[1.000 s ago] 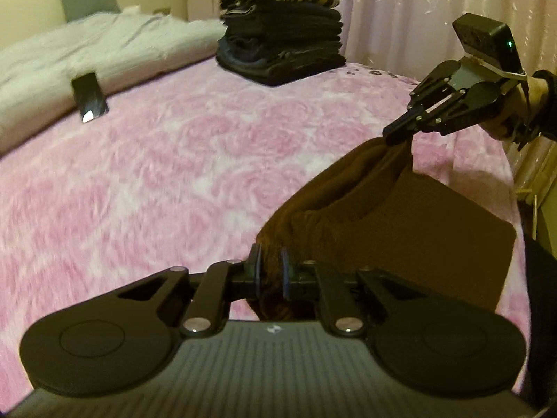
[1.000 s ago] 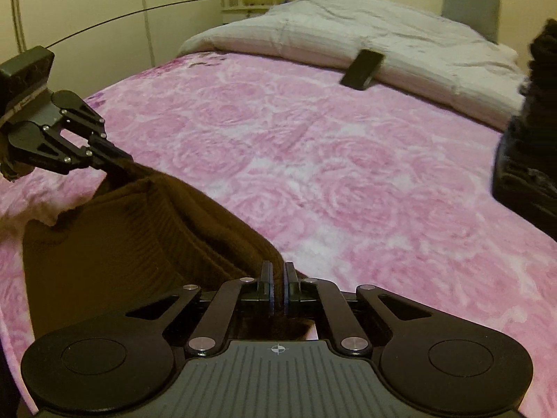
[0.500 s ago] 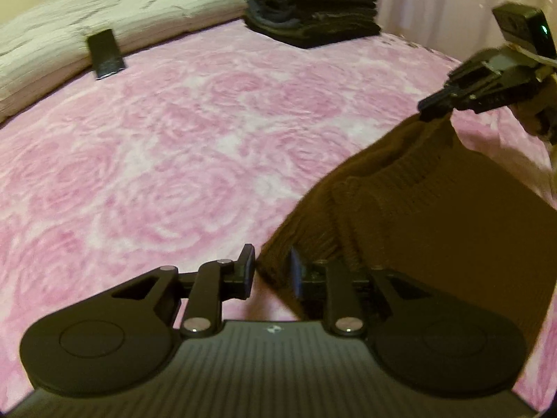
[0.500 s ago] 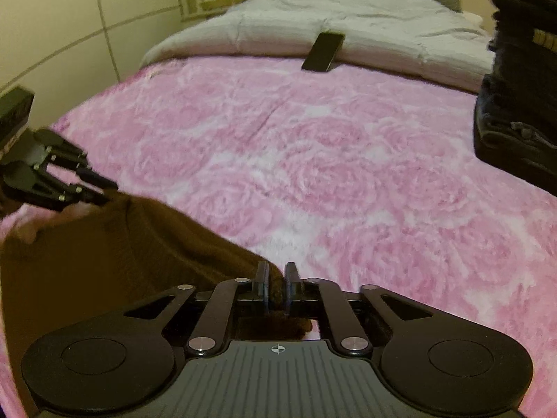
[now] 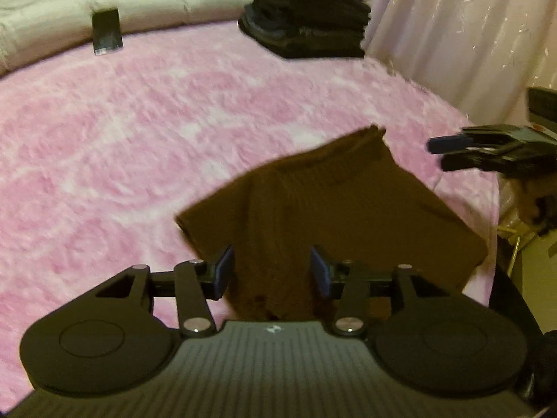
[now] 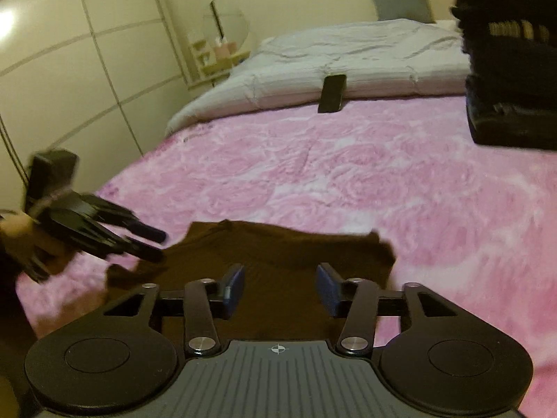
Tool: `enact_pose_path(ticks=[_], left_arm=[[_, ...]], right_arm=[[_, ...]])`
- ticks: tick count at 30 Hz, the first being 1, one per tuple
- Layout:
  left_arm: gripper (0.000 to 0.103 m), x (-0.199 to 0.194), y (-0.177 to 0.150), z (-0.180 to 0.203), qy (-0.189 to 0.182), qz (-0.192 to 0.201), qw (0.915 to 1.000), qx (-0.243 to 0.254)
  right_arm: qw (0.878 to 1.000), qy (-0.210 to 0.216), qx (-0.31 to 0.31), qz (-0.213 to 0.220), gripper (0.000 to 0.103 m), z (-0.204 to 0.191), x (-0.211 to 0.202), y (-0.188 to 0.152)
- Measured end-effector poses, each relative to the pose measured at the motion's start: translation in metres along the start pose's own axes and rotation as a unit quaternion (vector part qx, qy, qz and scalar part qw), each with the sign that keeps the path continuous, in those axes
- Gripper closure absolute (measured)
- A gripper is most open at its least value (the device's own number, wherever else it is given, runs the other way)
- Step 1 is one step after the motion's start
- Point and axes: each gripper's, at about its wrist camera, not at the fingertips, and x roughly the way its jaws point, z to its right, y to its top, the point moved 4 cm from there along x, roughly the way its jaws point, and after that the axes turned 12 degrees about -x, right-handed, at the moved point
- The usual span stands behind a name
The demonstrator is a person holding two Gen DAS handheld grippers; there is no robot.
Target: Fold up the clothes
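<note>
No words, numbers or brand names can be read in either view. The only sign is a small round crosshair mark printed at the front edge of each tool's ribbed grey housing: one on the left tool (image 5: 272,271), at the middle of its body, and one on the right tool (image 6: 279,285) in the same place. The dark phone (image 6: 332,93) at the far edge of the bed shows a blank face.

One brown sweater (image 5: 334,209), two grippers, one phone (image 6: 332,93), one dark clothes stack (image 5: 310,10), perhaps ten garments.
</note>
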Motion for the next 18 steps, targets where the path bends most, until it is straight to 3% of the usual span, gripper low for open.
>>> enact_pose_path(ticks=[2,4,6,9,12,14,15,18], left_arm=[[0.061,0.013,-0.003,0.000,0.004,-0.018,0.9998,-0.011],[0.072,0.015,-0.007,0.004,0.002,-0.022,0.9997,-0.008],[0.091,0.012,-0.008,0.010,0.007,-0.016,0.9998,0.004],[0.094,-0.003,-0.002,0.027,0.016,0.016,0.9993,0.029],[0.094,-0.035,0.004,0.053,0.011,0.073,0.9953,0.062],[0.094,-0.053,0.002,0.057,0.008,0.101,0.9933,0.056],[0.094,-0.057,-0.002,0.053,0.010,0.106,0.9935,0.041],[0.094,-0.037,-0.021,0.025,0.026,0.072,0.9969,-0.016]], right_arm=[[1.000,0.002,0.019,0.012,0.029,-0.006,-0.008,-0.009],[0.999,0.005,0.031,0.011,0.029,-0.013,-0.013,-0.018],[0.999,0.003,0.033,0.012,0.029,-0.013,-0.012,-0.021],[0.999,0.000,0.037,0.013,0.029,-0.014,-0.012,-0.025],[0.999,-0.002,0.039,0.016,0.029,-0.015,-0.011,-0.028],[0.999,0.001,0.036,0.022,0.029,-0.014,-0.009,-0.025],[0.999,0.004,0.035,0.021,0.029,-0.013,-0.006,-0.025],[0.999,0.011,0.031,0.011,0.029,-0.009,0.009,-0.025]])
